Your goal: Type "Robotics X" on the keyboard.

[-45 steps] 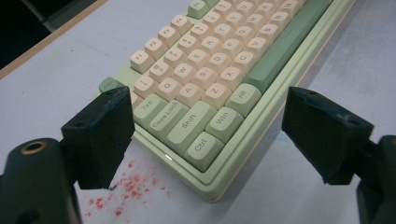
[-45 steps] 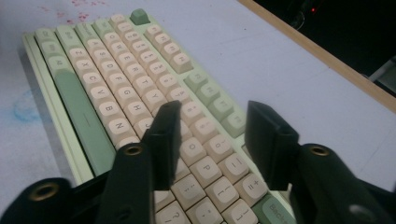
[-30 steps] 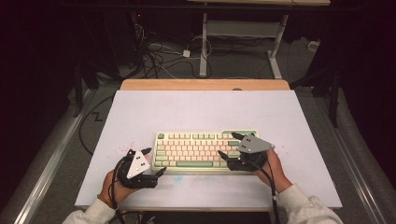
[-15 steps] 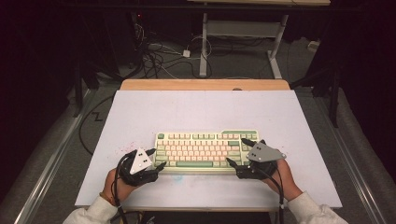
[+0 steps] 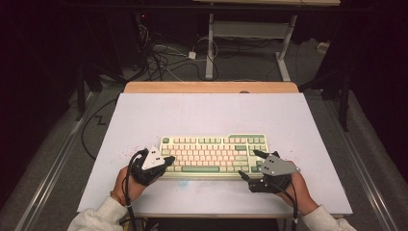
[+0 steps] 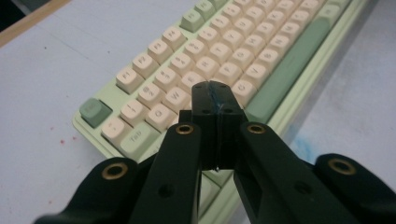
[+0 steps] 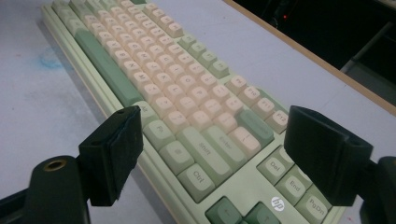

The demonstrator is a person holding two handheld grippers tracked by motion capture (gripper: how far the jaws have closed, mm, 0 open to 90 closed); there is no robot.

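On the worktop lies a keyboard. Above its left end, my left gripper has just closed on nothing; my right gripper spreads wide over its right end.

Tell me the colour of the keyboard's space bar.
The space bar is sage green; the left gripper view shows it best.

The keyboard is the one obstacle on the table, lying across its near half. Beyond it the white surface runs open to the wooden far edge, and broad bare strips lie to either side. The left gripper, its jaws just closed with nothing between them, crowds the keyboard's near left corner; the right gripper straddles the right end, jaws spread, narrowing the near strip.
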